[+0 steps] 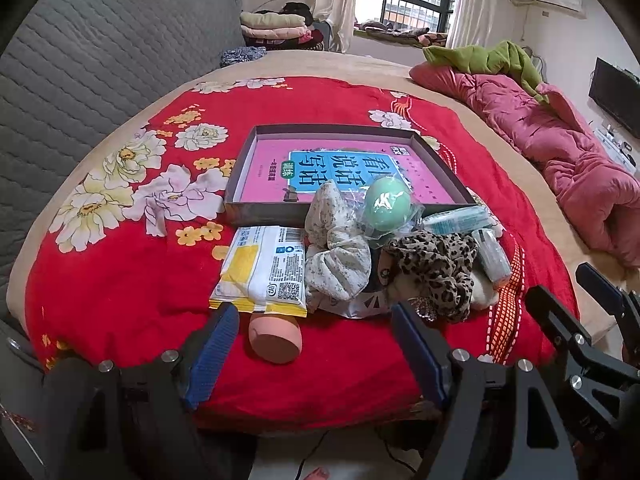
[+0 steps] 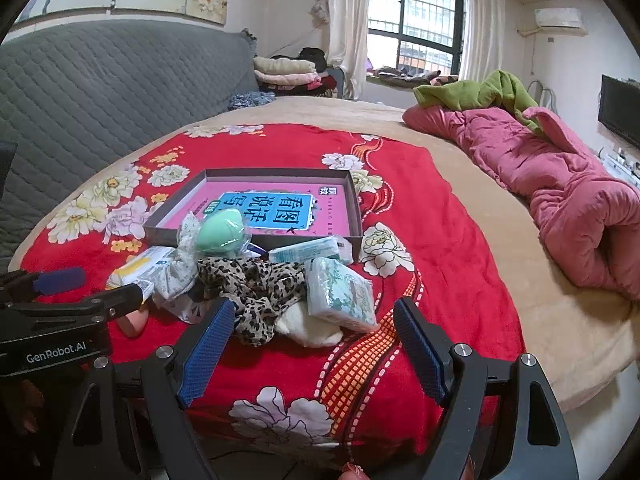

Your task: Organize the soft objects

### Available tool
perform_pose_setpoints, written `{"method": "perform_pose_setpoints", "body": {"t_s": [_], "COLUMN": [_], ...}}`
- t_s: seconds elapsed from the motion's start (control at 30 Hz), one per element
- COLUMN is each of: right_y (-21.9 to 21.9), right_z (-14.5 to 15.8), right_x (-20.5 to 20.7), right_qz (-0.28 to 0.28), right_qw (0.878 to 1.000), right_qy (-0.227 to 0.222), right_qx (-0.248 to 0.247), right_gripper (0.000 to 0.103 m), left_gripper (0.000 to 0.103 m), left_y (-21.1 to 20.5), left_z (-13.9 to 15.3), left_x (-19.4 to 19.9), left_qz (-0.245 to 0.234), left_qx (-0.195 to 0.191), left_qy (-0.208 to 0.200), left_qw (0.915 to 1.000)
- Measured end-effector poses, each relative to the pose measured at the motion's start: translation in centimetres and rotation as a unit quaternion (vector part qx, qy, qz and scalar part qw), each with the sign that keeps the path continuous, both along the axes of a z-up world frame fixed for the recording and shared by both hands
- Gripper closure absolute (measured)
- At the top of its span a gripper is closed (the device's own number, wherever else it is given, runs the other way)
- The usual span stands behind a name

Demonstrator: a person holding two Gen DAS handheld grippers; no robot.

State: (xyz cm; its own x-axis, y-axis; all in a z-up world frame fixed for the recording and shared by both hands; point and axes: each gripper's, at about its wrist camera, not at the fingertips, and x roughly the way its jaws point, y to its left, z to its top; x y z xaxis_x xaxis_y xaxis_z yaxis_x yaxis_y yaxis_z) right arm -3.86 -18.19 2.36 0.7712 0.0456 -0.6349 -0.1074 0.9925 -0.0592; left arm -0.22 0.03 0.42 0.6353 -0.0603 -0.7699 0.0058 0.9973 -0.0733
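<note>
A pile of soft items lies on the red floral blanket (image 1: 120, 280) in front of a shallow grey box (image 1: 248, 152) with a pink book inside. The pile holds a yellow-white wipes pack (image 1: 262, 266), a floral scrunchie (image 1: 340, 256), a green sponge egg in plastic (image 1: 388, 202), a leopard scrunchie (image 1: 434, 268), tissue packs (image 2: 340, 294) and a white soft item (image 2: 308, 328). A pink sponge egg (image 1: 274, 338) lies nearest. My left gripper (image 1: 316, 316) is open, just before the pink egg. My right gripper (image 2: 314, 314) is open, facing the tissue pack and leopard scrunchie.
The bed has a grey quilted headboard (image 1: 80, 80) on the left and a rolled pink quilt (image 1: 560, 168) with a green blanket (image 1: 488, 58) on the right. Folded clothes (image 1: 276, 26) lie at the back. The bed's near edge lies just under both grippers.
</note>
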Motion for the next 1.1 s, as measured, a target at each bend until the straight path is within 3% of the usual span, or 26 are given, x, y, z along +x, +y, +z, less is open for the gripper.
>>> {"method": "perform_pose_setpoints", "body": {"t_s": [1.1], "right_y": [0.14], "right_z": [0.30], "right_x": [-0.15], "right_qz": [0.010], "right_qw": [1.000], "right_qy": [-0.002], "right_qx": [0.000], "right_gripper": [0.021], "left_gripper": [0.024], "left_y": [0.21], "left_z": [-0.35], "left_x": [0.19], "left_qz": [-0.001], "left_qx": [-0.009], "left_qy": [0.011], "left_qw": [0.9999]}}
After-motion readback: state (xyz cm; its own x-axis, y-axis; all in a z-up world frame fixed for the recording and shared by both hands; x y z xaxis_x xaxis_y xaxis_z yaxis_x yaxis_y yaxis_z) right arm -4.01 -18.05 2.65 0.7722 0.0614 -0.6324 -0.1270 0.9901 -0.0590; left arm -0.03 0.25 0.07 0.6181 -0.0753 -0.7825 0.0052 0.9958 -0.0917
